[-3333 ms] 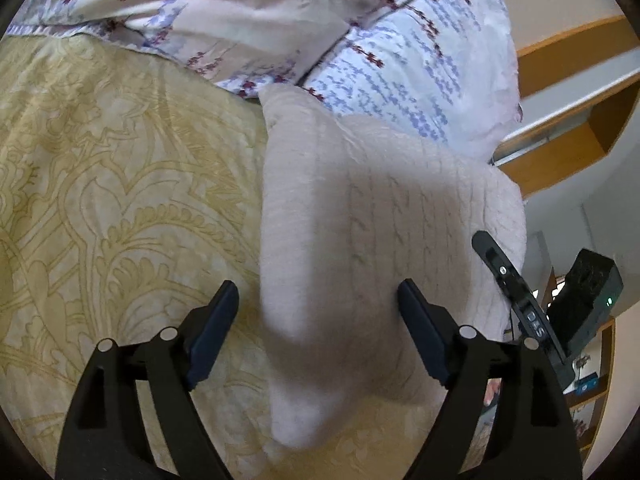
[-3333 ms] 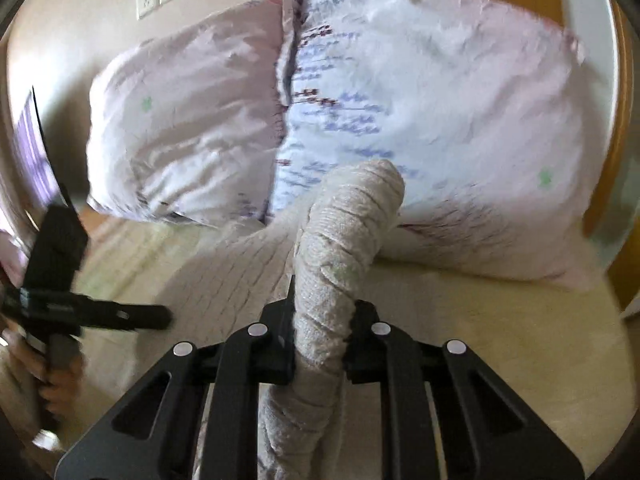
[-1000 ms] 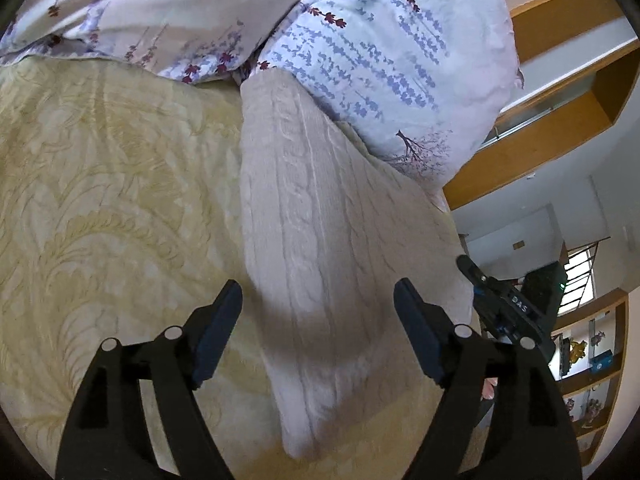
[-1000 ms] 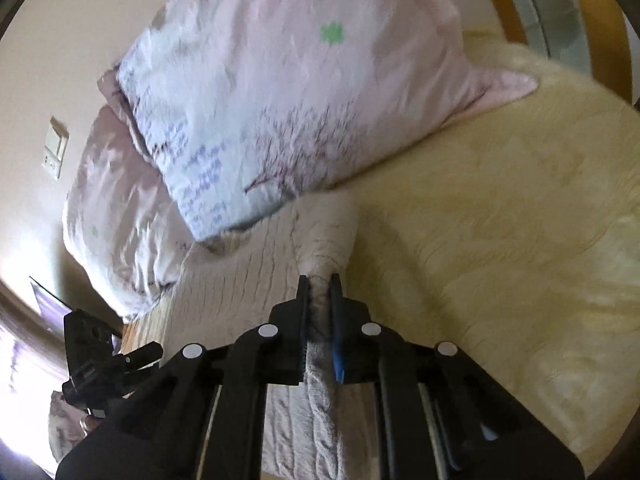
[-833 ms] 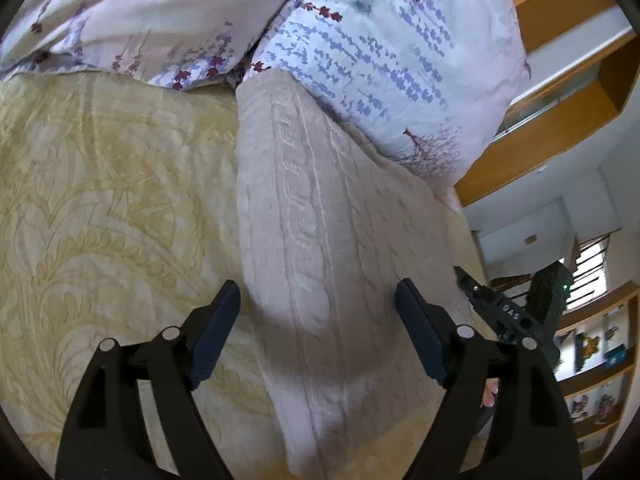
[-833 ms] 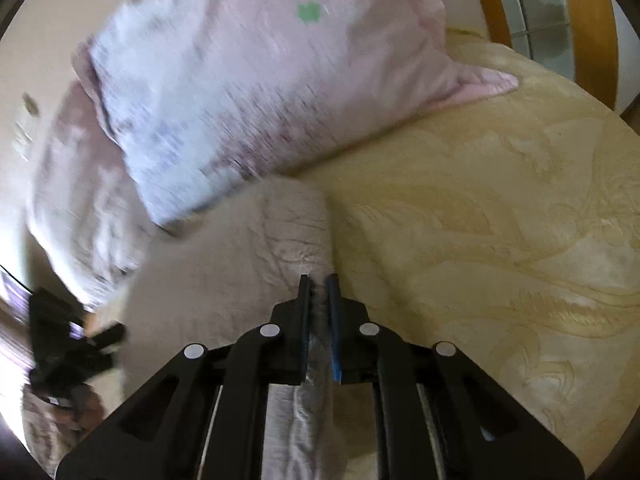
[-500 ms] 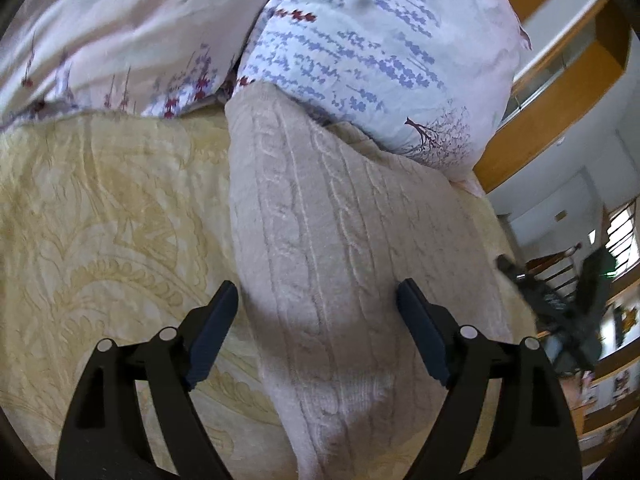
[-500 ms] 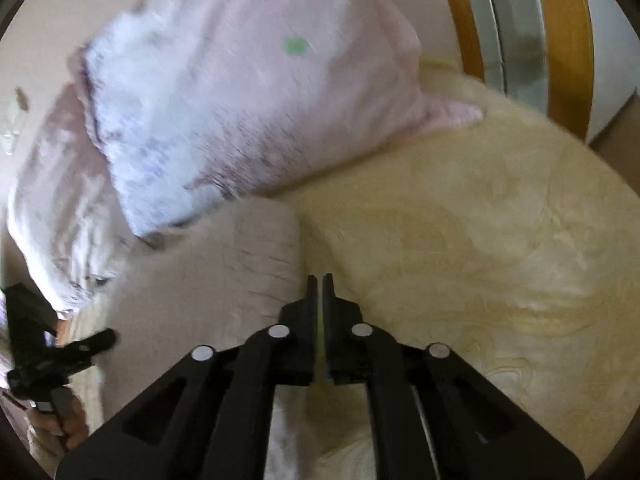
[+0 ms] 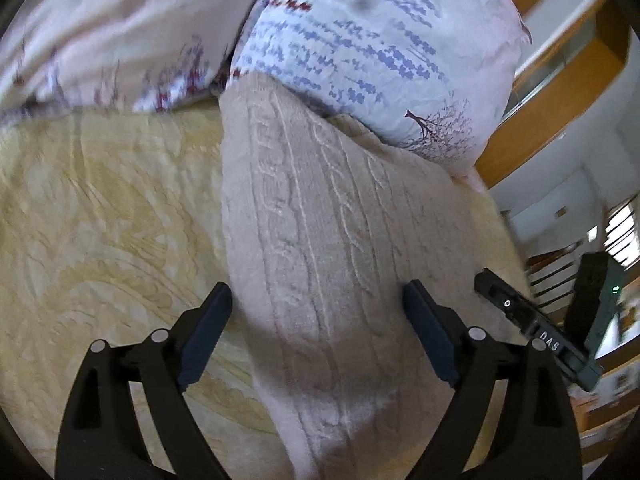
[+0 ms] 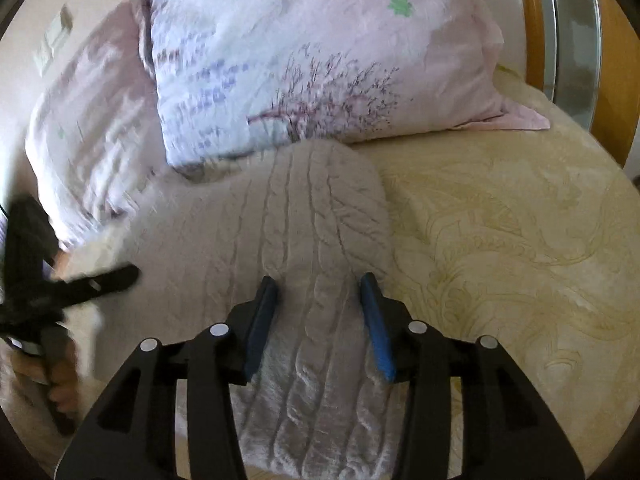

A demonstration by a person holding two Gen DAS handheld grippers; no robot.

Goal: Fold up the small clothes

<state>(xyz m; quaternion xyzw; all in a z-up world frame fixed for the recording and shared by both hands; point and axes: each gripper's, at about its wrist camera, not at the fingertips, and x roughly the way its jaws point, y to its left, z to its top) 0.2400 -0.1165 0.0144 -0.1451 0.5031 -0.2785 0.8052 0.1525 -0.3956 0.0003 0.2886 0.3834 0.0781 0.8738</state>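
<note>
- Left wrist view: the left hand-held gripper (image 9: 316, 324) is wide open and holds nothing.
- Its two dark fingers sit at the bottom of the frame, one on each side of the knit sweater (image 9: 320, 240).
- That cream sweater lies flat on the yellow bed cover (image 9: 100, 208), running from the bottom middle up to the flowery pillow (image 9: 372, 48) at the top.
- At the right edge of this frame, the right hand-held gripper (image 9: 536, 320) shows as a black bar.
- Right wrist view: the right hand-held gripper (image 10: 318, 320) is open too, and its blue pads (image 10: 376, 328) hold nothing.
- The folded sweater (image 10: 312, 232) lies under and between the fingers, in the middle of the frame.
- Its far end touches the pillow (image 10: 320, 60) up top.
- At the left edge, blurry, is the left hand-held gripper (image 10: 60, 284).
</note>
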